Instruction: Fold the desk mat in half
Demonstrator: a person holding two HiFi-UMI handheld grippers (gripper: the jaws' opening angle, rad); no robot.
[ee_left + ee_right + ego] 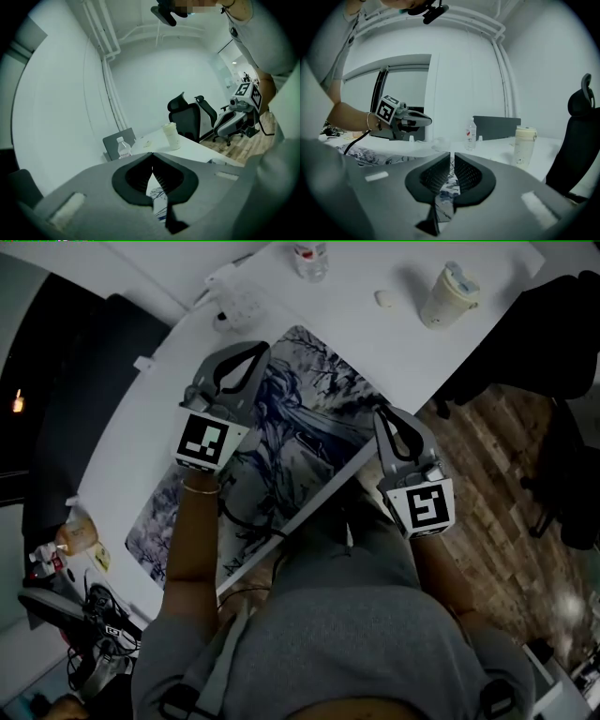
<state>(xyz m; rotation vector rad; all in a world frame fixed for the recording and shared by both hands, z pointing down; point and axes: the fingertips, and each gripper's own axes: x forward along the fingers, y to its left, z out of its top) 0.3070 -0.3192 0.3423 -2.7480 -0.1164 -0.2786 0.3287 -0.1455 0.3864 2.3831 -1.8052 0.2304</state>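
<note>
The desk mat [300, 418] lies flat and unfolded on the white bench [150, 399], its long side running slantwise in the head view and its near long edge along the bench's near edge; the print on it is a blue-and-black line drawing. The fold looks not yet begun — this reads as the approach to the first grasp. The left gripper [251, 351] hangs over the mat near its far long edge, toward the end that lies nearest the cup [448, 294], and its jaws are pressed together with nothing between them. The right gripper [384, 415] is at the near edge of that same end, its jaws all but closed on a thin slit, and empty too. Both seem aimed at the two corners of that short end. The next move, as I judge it, calls for spreading each pair of jaws, sliding one jaw under the mat's edge at each corner, and pinching it there — a thin mat that lies flush on the bench may be hard to get under — before the end is lifted and carried across to meet the opposite one. No writing can be read: the water bottle [309, 259] has a reddish label too small to make out, the cup shows no legible mark, and the grippers' cubes bear only black-and-white square markers.
</note>
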